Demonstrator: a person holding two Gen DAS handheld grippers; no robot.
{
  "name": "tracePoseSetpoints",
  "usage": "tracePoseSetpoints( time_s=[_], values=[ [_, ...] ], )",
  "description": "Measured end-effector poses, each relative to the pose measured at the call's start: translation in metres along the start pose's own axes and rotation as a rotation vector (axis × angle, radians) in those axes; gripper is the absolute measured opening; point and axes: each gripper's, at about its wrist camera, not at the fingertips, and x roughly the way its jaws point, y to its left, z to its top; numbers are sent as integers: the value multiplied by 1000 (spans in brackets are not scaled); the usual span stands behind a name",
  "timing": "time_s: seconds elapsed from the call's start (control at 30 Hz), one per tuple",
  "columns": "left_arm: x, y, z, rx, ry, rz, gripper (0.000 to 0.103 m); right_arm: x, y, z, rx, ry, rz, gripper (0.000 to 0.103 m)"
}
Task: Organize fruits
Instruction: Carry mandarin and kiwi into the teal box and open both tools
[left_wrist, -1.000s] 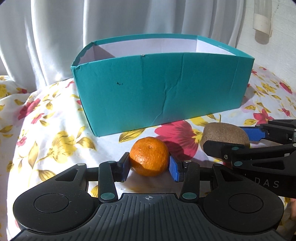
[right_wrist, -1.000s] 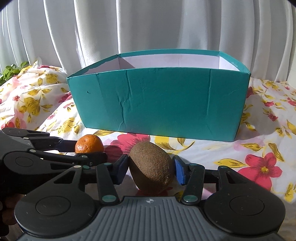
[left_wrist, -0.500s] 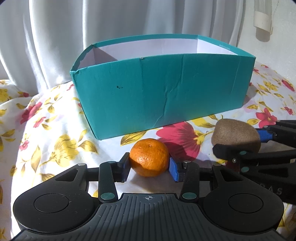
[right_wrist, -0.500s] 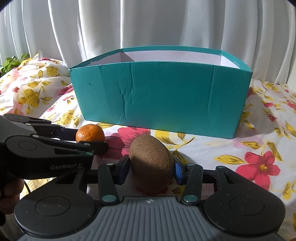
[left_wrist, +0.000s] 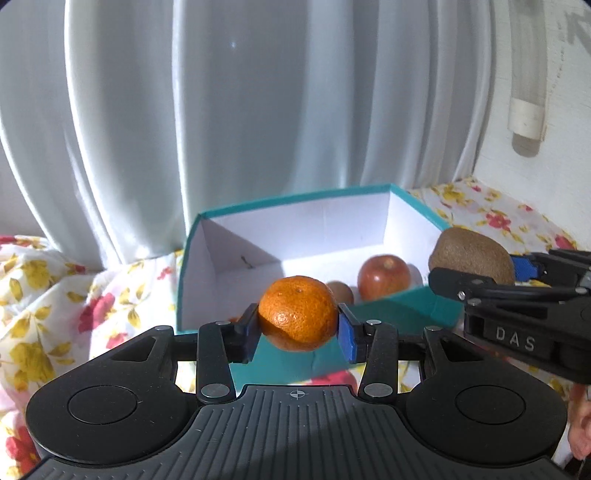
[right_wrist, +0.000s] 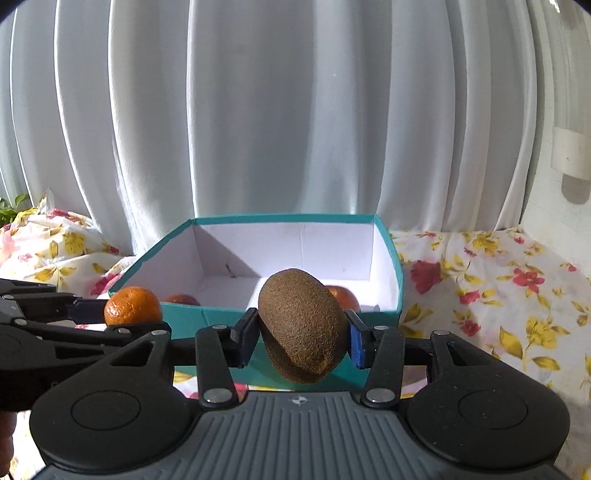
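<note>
My left gripper (left_wrist: 298, 328) is shut on an orange mandarin (left_wrist: 297, 312) and holds it in the air at the near wall of the teal box (left_wrist: 402, 317). My right gripper (right_wrist: 301, 338) is shut on a brown kiwi (right_wrist: 302, 325), also lifted, in front of the box's near wall (right_wrist: 207, 321). Each gripper shows in the other's view: the right one with the kiwi (left_wrist: 471, 255) at the right, the left one with the mandarin (right_wrist: 133, 305) at the left. Inside the white-lined box lie a red apple (left_wrist: 384, 272) and a small brownish fruit (left_wrist: 341, 291).
The box stands on a floral cloth (right_wrist: 498, 295) with white curtains (right_wrist: 295, 110) close behind it. A white wall (left_wrist: 554, 166) rises at the right. A green plant (right_wrist: 9, 210) peeks in at the far left.
Both grippers have lifted their fruits from the cloth to above the box's rim height, so the inside of the box and the fruit in it now show.
</note>
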Motion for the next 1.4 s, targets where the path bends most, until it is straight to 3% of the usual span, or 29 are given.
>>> tracePoseSetpoints(
  time_s=[0.17,0.33,0.6,1.4],
  values=[
    [12,7,49,-53,26,123,47,10,-2,45,-24,-33,-21,48],
    [32,10,59,-71,58,177,47,21,-1,73,-35,-73,-53,48],
    [48,16,50,-74,120,176,47,46,-1,59,8,34,-24,48],
    [84,21,39,-77,237,164,47,87,-6,37,-38,164,-43,48]
  ],
)
